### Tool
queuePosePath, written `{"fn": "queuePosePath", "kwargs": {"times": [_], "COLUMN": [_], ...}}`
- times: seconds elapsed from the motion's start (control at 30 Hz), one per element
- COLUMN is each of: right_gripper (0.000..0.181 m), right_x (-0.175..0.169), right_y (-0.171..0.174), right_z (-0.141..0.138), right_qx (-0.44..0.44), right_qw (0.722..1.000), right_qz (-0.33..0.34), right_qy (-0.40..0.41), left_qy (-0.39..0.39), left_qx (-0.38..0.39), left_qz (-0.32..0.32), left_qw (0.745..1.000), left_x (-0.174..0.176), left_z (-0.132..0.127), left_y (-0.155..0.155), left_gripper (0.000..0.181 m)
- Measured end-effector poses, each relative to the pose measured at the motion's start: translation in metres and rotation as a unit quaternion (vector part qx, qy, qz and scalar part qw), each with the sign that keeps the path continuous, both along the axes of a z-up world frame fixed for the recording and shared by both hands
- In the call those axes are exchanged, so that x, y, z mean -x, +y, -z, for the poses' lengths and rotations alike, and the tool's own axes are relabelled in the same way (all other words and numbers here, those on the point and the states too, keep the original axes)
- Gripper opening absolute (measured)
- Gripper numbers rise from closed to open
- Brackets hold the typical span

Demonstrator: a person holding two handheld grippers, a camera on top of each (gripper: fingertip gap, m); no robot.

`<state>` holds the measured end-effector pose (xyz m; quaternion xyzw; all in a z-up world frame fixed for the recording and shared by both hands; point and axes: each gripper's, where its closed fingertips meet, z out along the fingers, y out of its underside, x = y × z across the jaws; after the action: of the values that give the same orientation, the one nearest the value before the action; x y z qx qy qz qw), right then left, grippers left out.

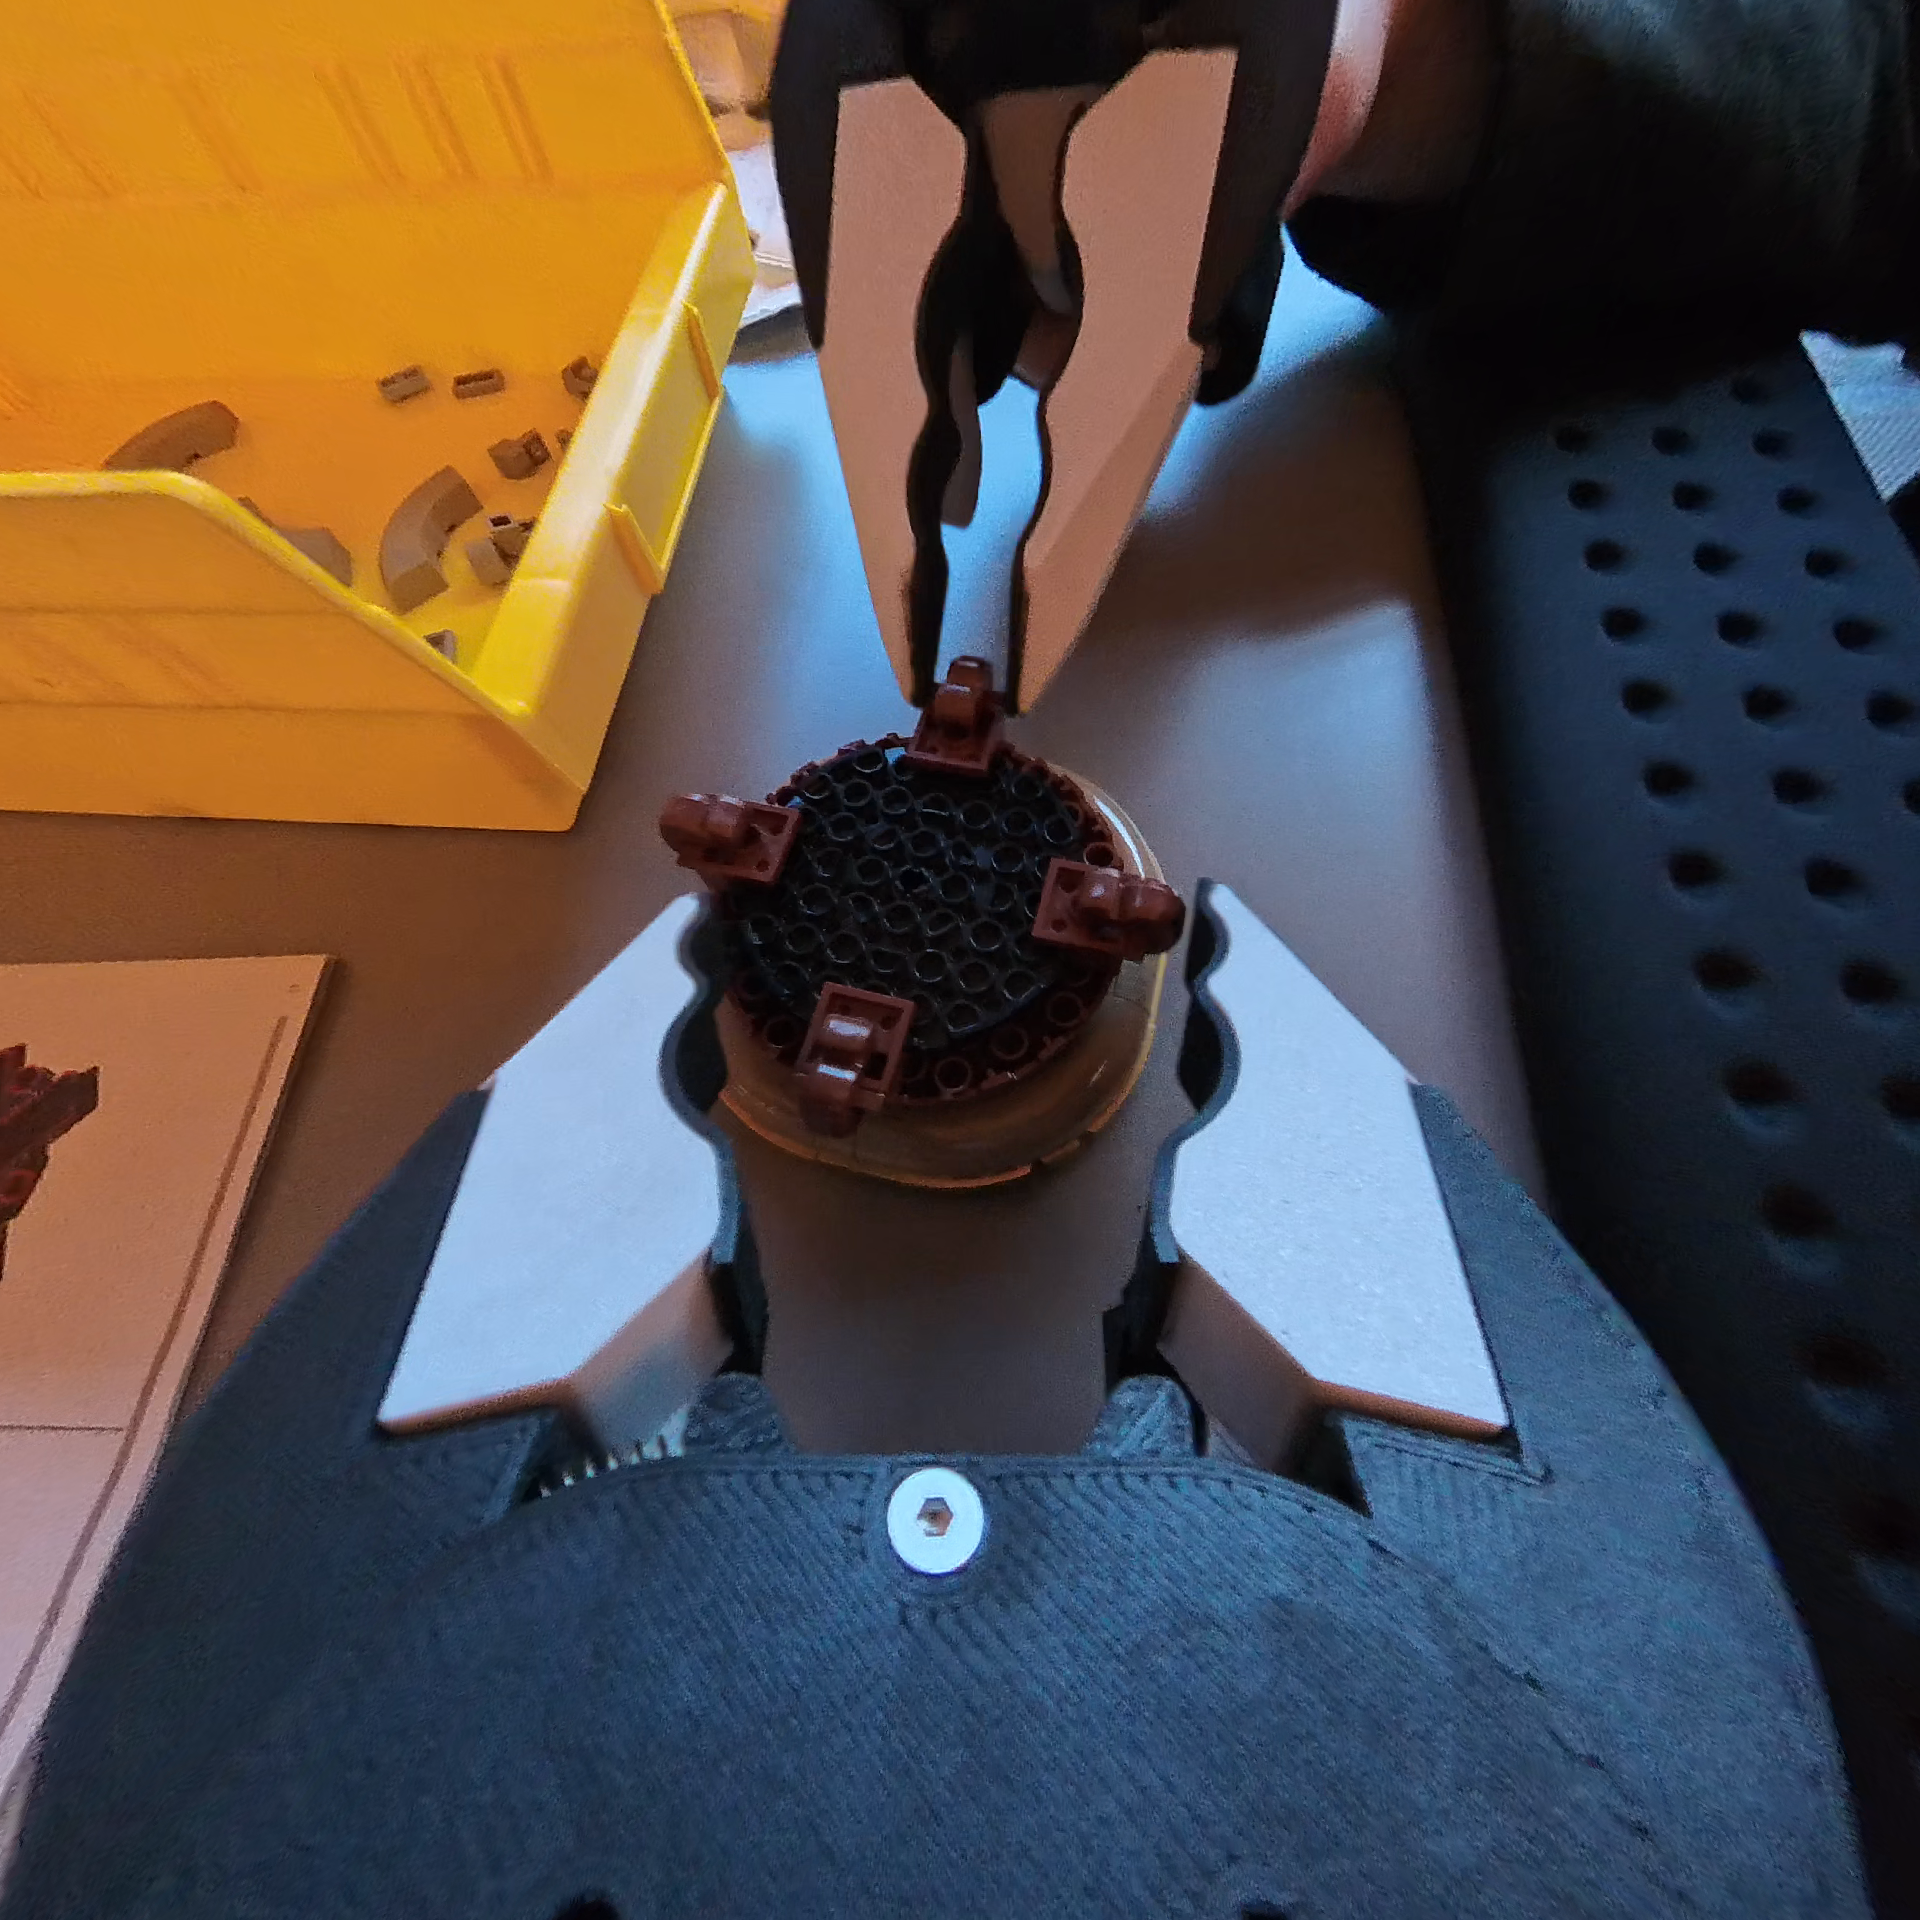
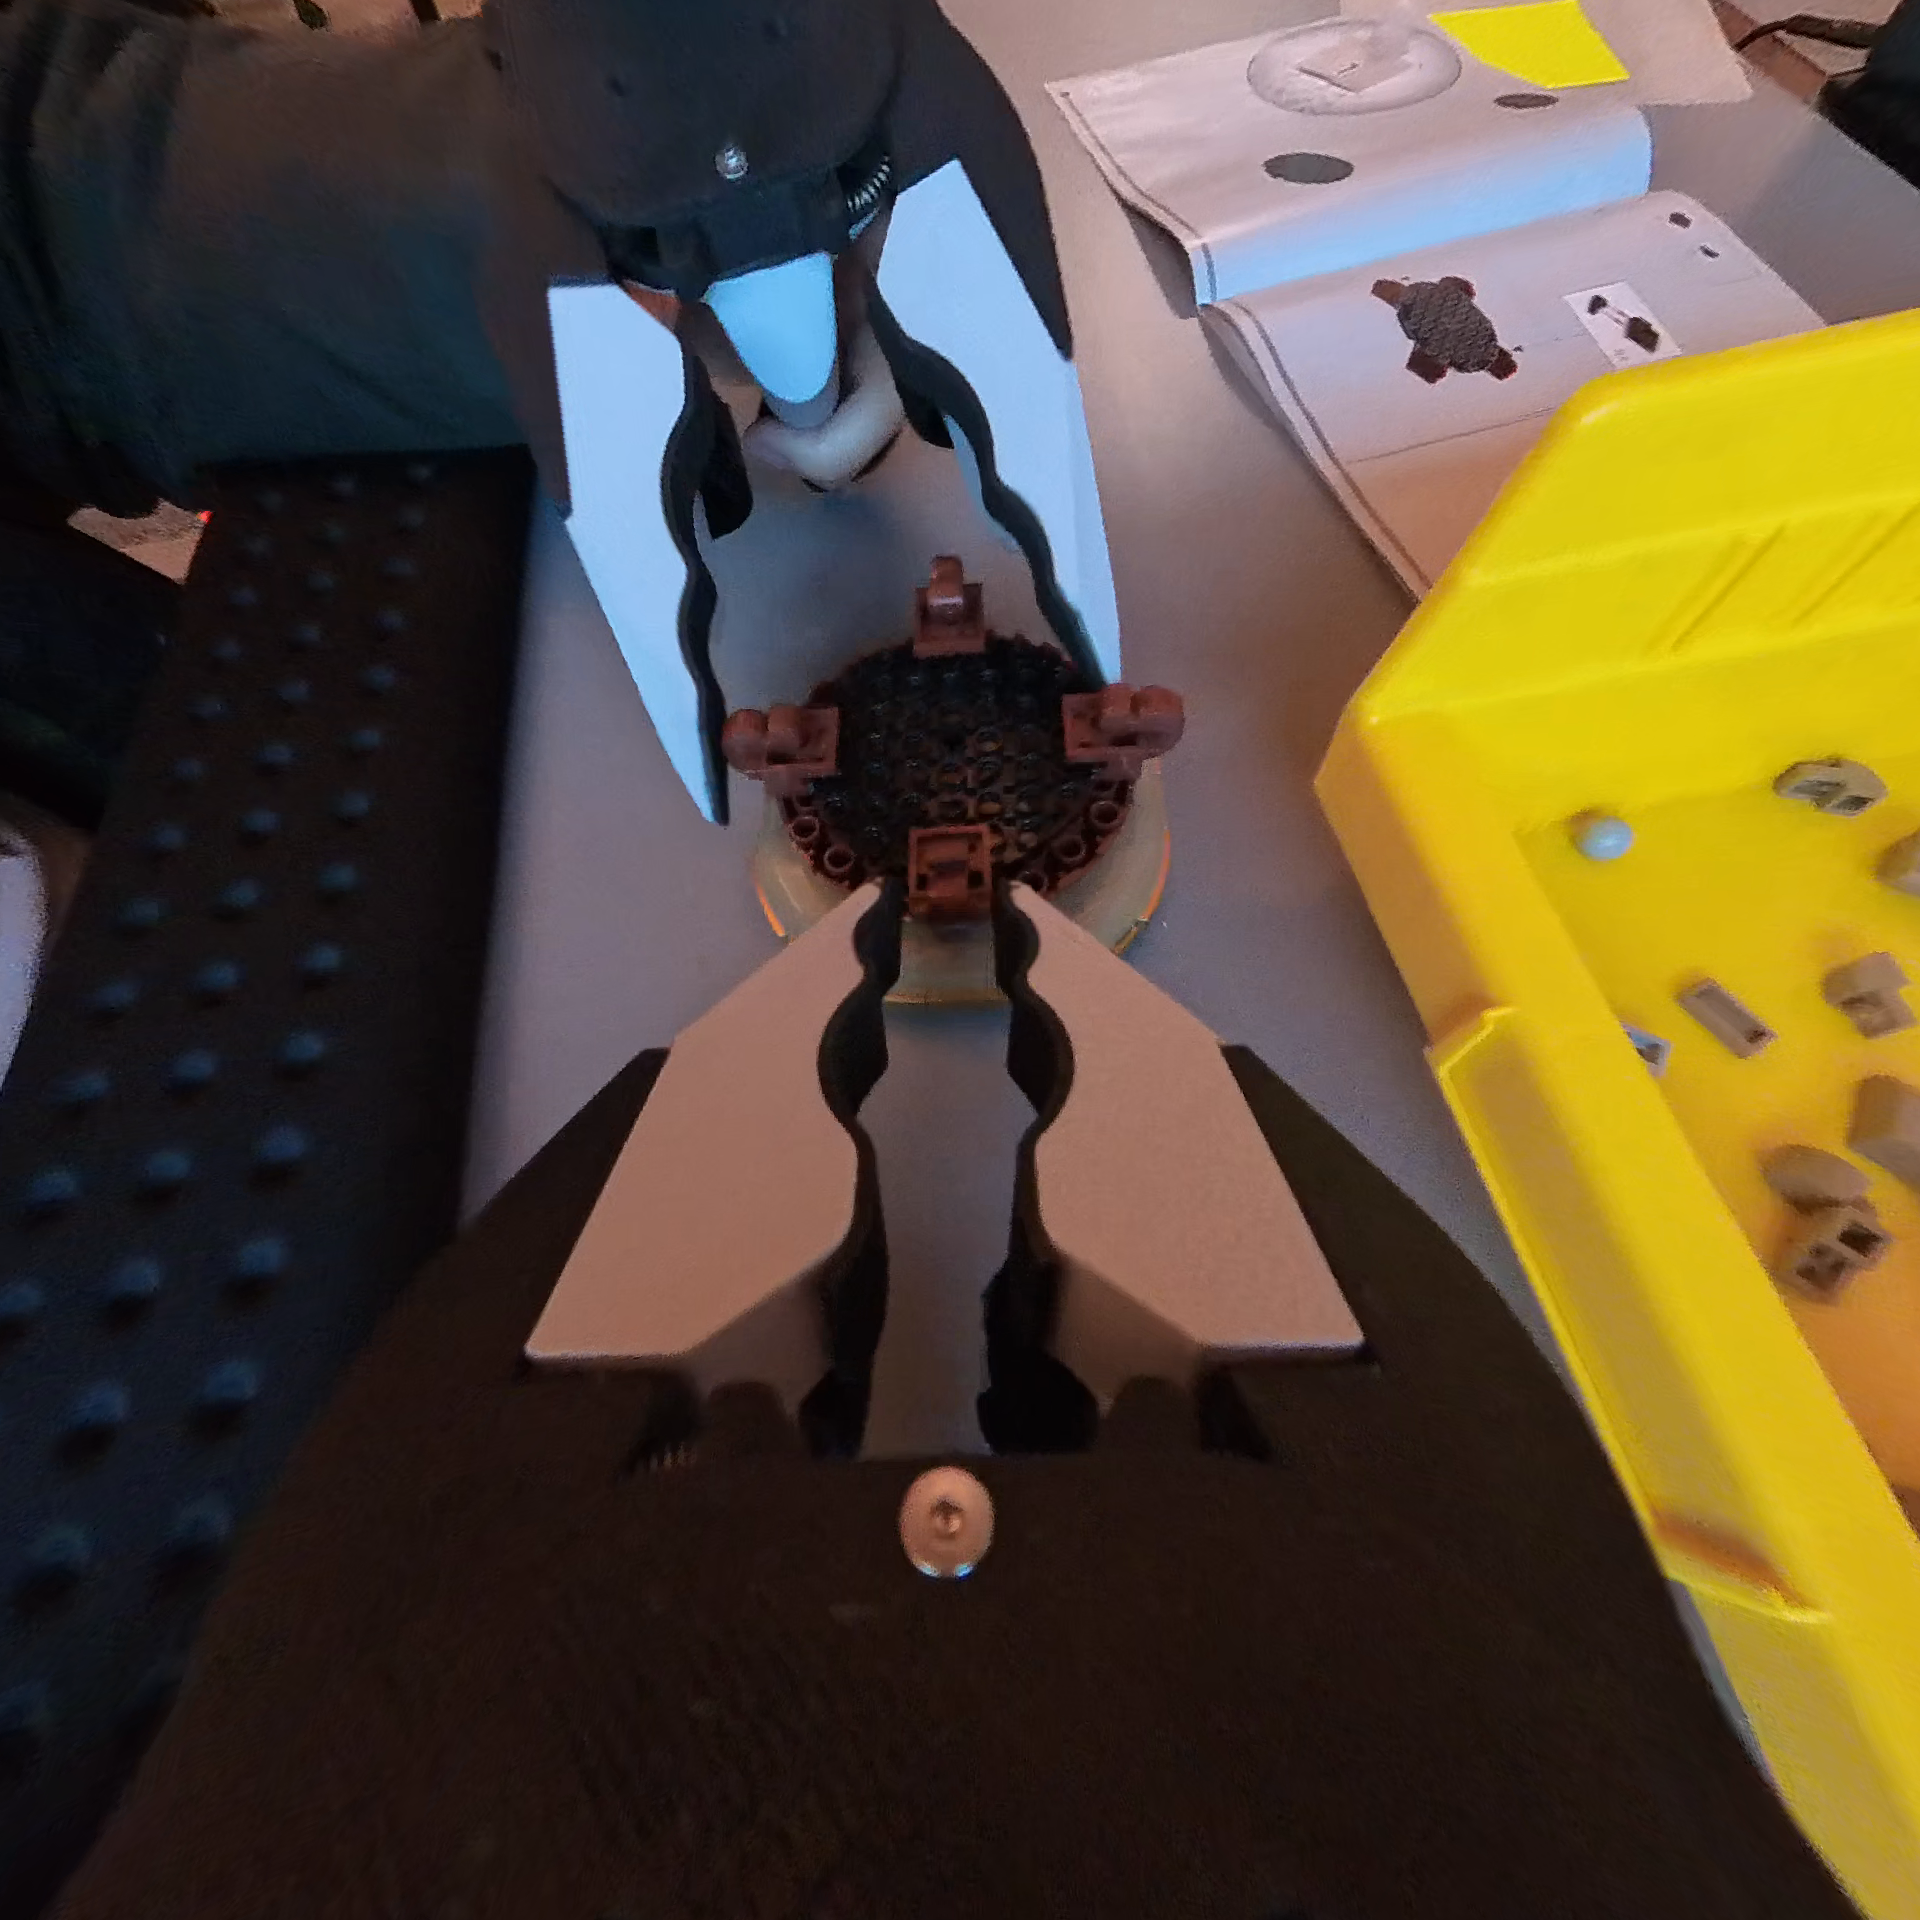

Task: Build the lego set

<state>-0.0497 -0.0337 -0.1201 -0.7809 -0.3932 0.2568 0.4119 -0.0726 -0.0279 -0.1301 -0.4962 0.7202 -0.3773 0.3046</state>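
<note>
Progress looks early: round base (image 1: 914, 914) on table carries four brown clips. Right gripper (image 2: 943, 904) pinches near clip (image 2: 945, 868); left gripper (image 1: 935, 997) straddles base, released. Grey bricks (image 1: 426, 530) wait in yellow bin (image 1: 582, 665).

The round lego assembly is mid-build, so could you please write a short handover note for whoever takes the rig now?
Left tool: open, fingers either side of the round lego assembly; a grip cannot be confirmed.
Right tool: shut on the brown clip piece at the assembly's edge nearest it.
Things: the assembly sits upside down on the grey table. Loose grey pieces lie in the yellow bin; the instruction booklet lies open beyond it.
Done: four brown clip pieces are around the rim.
Left: check that the held clip is seated, then carry on with the grey pieces, following the booklet.
</note>
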Motion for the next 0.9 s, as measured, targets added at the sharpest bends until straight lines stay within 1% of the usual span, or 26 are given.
{"fn": "queuePosePath", "kwargs": {"times": [0.03,0.13,0.2,0.3,0.33,0.43,0.47,0.57,0.77,0.9], "right_gripper": [0.015,0.014,0.014,0.014,0.014,0.013,0.013,0.013,0.013,0.014], "right_x": [0.001,0.002,0.004,0.007,0.008,0.009,0.011,0.012,0.013,0.013], "right_y": [0.0,0.002,0.003,0.004,0.004,0.002,0.001,0.001,0.003,-0.001], "right_z": [0.001,0.0,-0.001,0.001,0.001,0.001,0.001,0.0,-0.004,0.001], "right_qx": [0.0,-0.003,-0.001,-0.004,-0.009,-0.044,-0.042,-0.018,-0.003,0.01], "right_qw": [1.0,1.0,1.0,1.0,1.0,0.999,0.999,1.0,1.0,0.999], "right_qz": [-0.003,-0.005,-0.004,-0.005,-0.008,-0.017,-0.018,-0.012,-0.004,-0.019], "right_qy": [0.002,0.008,0.015,0.014,0.011,-0.023,-0.022,-0.001,0.029,0.032], "left_qy": [0.0,0.009,0.013,0.001,0.0,0.001,0.0,-0.001,0.004,0.006], "left_qx": [0.014,0.072,0.095,0.111,0.106,0.069,0.064,0.072,0.106,0.086], "left_qz": [-0.002,-0.008,-0.016,-0.024,-0.029,-0.042,-0.045,-0.046,-0.053,-0.048], "left_qw": [1.0,0.997,0.995,0.993,0.994,0.997,0.997,0.996,0.993,0.995], "left_x": [0.0,-0.002,-0.006,-0.014,-0.015,-0.015,-0.015,-0.014,-0.012,-0.012], "left_z": [-0.002,-0.004,-0.003,-0.007,-0.006,-0.002,-0.001,-0.001,-0.002,0.001], "left_y": [0.0,-0.003,-0.002,-0.002,0.0,0.007,0.008,0.008,0.008,0.006], "left_gripper": [0.095,0.107,0.109,0.1,0.097,0.079,0.075,0.075,0.073,0.073]}}
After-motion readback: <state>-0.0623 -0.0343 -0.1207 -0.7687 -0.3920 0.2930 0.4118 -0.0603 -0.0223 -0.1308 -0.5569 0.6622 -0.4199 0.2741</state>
